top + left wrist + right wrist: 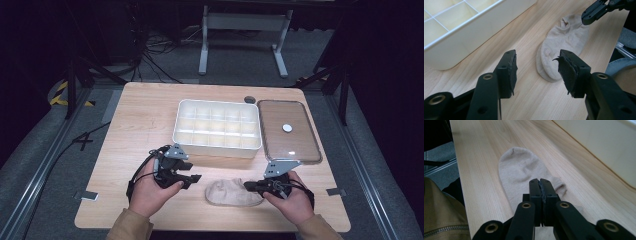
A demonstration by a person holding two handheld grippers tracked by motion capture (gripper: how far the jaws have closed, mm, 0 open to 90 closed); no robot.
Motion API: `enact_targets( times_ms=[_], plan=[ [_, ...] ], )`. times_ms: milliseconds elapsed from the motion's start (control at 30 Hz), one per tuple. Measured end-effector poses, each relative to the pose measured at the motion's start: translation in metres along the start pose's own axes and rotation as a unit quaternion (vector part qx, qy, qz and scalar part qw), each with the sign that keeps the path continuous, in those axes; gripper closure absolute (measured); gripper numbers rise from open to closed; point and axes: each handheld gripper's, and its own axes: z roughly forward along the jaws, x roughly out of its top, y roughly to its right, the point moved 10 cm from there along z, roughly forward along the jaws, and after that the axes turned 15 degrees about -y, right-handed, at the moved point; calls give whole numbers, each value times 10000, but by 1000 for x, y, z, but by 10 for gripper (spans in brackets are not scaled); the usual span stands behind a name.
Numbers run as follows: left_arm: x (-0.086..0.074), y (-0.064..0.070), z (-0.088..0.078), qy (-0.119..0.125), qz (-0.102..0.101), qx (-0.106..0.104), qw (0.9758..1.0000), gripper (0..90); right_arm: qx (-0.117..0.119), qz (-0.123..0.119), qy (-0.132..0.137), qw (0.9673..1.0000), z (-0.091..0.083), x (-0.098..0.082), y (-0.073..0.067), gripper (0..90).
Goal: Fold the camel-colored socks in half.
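You are working at a wooden counter (140, 120) where a white divided tray (217, 128) is sitting mid-counter, its clear lid (288, 131) lying flat just right of it. A beige sock (231, 193) is lying flat in front of the tray, near the counter's front edge. Your left claw (191, 178) is hovering wide open just left of the sock, while your right claw (250, 186) is resting over the sock's right end with jaws pressed together, though whether it is pinching fabric I cannot tell.

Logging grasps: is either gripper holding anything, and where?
Left gripper is open, holding nothing. Right gripper has its jaws shut at the sock's cuff end; an actual pinch cannot be told.
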Motion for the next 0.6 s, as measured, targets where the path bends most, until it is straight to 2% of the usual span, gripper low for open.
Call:
enact_targets(
  times_ms=[100,200,433,533,600],
  plan=[
    [0,0,2,-51,18,34,10000,480,-36,-19,-43,10000,6,0,0,899],
    [0,0,8,-137,-9,48,9999,479,-149,-137,-118,9997,14,1,-2,899],
    [0,3,19,-228,12,41,9997,470,-209,-344,-366,9985,33,-1,-8,896],
    [-1,6,26,-325,44,9,9995,471,-208,-349,-441,9982,40,-3,-10,894],
    [-2,10,36,-488,67,-27,9988,483,-223,-395,-521,9976,45,-5,-10,891]
  ],
)
